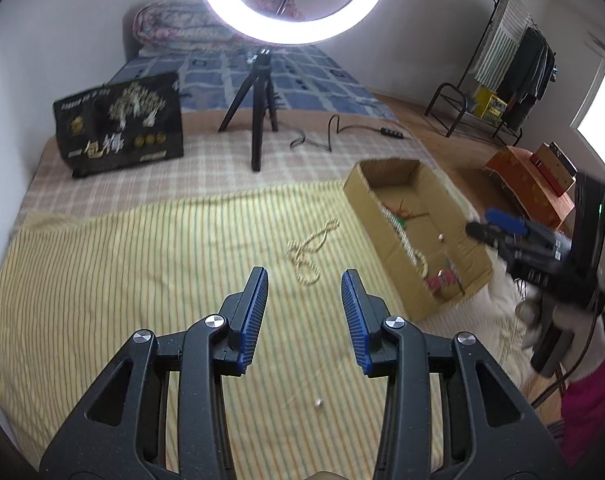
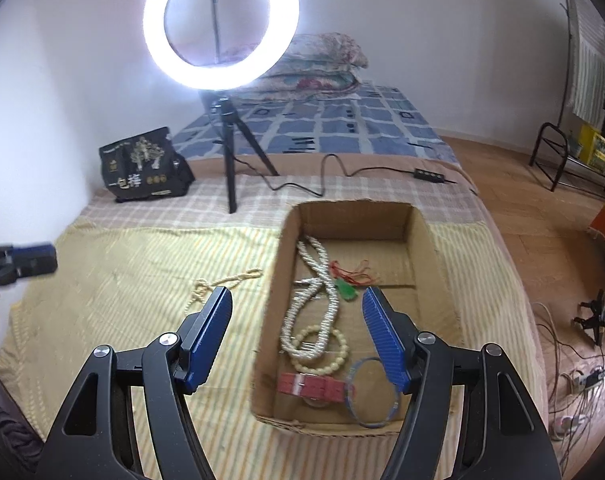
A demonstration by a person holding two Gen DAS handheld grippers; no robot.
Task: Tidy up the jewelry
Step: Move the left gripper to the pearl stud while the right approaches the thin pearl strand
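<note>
A cream bead necklace (image 1: 311,252) lies on the yellow striped cloth (image 1: 142,272), just left of an open cardboard box (image 1: 446,264); it also shows in the right wrist view (image 2: 226,282). My left gripper (image 1: 305,280) is open and empty, hovering just short of the necklace. A small bead (image 1: 318,402) lies on the cloth below it. My right gripper (image 2: 296,300) is open and empty above the box (image 2: 268,320). Inside lie a white pearl necklace (image 2: 322,304), a cream bead bracelet (image 2: 322,362), a red watch strap (image 2: 310,386), a blue bangle (image 2: 372,396) and a green pendant on red cord (image 2: 348,290).
A ring light on a black tripod (image 2: 232,152) stands behind the cloth, its cable (image 2: 330,176) trailing right. A black printed bag (image 2: 142,168) sits at the back left. The bed's right edge drops to a wooden floor with cables (image 2: 574,384).
</note>
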